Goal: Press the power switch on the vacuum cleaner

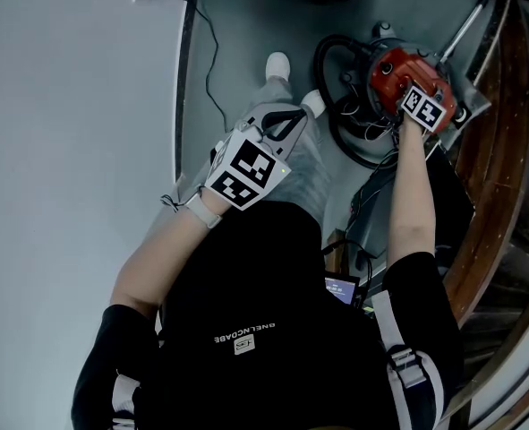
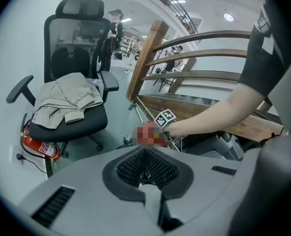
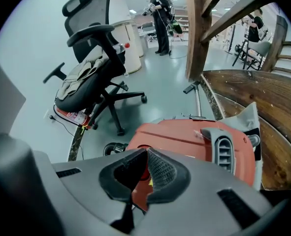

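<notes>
The red vacuum cleaner (image 1: 391,68) sits on the floor at the upper right of the head view, with its black hose (image 1: 334,79) coiled on its left. My right gripper (image 1: 411,95) is down on the top of it, under its marker cube. In the right gripper view the right gripper (image 3: 145,154) is shut, and its tips rest against the red body (image 3: 184,136) left of a grey vent (image 3: 225,150). The switch itself is hidden behind the jaws. My left gripper (image 1: 289,124) is held over the person's leg, away from the vacuum; in its own view the left gripper (image 2: 145,167) is shut and empty.
A black office chair (image 2: 74,82) draped with a beige garment stands to the left, with a fire extinguisher (image 2: 37,144) on the floor under it. A curved wooden railing (image 1: 501,141) runs close on the right of the vacuum. Cables (image 1: 212,43) trail along the wall.
</notes>
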The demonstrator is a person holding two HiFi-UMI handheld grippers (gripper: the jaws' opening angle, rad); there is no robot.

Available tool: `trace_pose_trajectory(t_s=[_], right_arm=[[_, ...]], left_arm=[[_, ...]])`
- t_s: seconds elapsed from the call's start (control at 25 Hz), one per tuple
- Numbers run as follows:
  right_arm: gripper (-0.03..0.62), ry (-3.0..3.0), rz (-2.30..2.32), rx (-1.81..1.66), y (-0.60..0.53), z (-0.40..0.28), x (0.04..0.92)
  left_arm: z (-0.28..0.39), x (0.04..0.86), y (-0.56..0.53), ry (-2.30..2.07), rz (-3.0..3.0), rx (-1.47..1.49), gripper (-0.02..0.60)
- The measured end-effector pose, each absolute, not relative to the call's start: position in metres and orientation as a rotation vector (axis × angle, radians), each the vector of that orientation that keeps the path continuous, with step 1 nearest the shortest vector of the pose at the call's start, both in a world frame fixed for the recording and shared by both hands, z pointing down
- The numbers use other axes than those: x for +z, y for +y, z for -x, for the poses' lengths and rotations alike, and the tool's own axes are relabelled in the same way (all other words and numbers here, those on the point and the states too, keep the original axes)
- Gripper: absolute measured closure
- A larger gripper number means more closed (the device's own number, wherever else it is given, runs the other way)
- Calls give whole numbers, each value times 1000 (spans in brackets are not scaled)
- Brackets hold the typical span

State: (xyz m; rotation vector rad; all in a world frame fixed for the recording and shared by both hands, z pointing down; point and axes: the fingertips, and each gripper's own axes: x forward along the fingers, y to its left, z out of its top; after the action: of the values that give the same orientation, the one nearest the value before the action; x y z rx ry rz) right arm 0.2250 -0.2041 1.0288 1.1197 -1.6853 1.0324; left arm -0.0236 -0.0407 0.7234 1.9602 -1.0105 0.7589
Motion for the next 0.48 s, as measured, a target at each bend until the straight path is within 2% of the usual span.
trace_pose_trajectory(t_s=[0.48], right_arm=[[565,-1679,-1098,1006,-211,-225,1036]], left_arm=[[27,731,-40,-1009,-1942,760,566]])
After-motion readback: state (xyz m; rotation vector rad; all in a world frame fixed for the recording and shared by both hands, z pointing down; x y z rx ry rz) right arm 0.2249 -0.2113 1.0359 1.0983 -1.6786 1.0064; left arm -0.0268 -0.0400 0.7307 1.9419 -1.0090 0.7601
